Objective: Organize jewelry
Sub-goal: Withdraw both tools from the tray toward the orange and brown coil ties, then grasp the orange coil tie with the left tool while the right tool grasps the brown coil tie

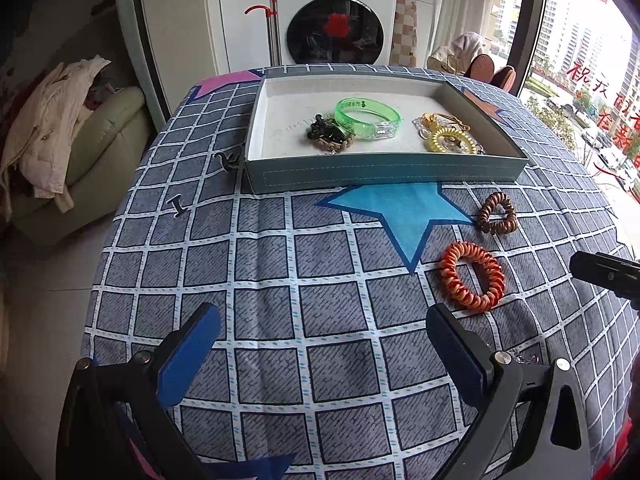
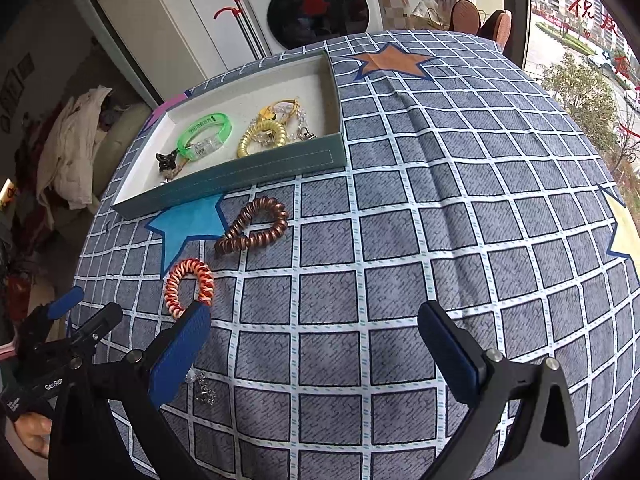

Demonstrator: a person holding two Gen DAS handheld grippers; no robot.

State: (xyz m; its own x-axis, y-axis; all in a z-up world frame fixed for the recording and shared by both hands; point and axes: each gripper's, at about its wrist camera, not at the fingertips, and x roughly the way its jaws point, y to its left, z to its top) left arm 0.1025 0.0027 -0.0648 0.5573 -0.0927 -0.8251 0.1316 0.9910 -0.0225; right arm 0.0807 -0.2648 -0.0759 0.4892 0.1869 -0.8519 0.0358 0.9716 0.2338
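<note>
Both the left gripper [image 1: 324,344] and right gripper [image 2: 314,336] are being held wide-jawed and empty; the thin silver chain [image 2: 204,390] is risking being overlooked, or snagged on the checked cloth [image 2: 400,240].

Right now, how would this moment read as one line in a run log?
left claw open | right claw open | tray part-filled | orange coil, brown coil, chain on cloth

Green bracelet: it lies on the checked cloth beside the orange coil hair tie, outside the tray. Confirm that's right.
Not right. The green bracelet lies inside the tray, next to the yellow coil hair tie; the left wrist view shows it plainly. The orange coil hair tie is on the checked cloth, outside the tray.
</note>
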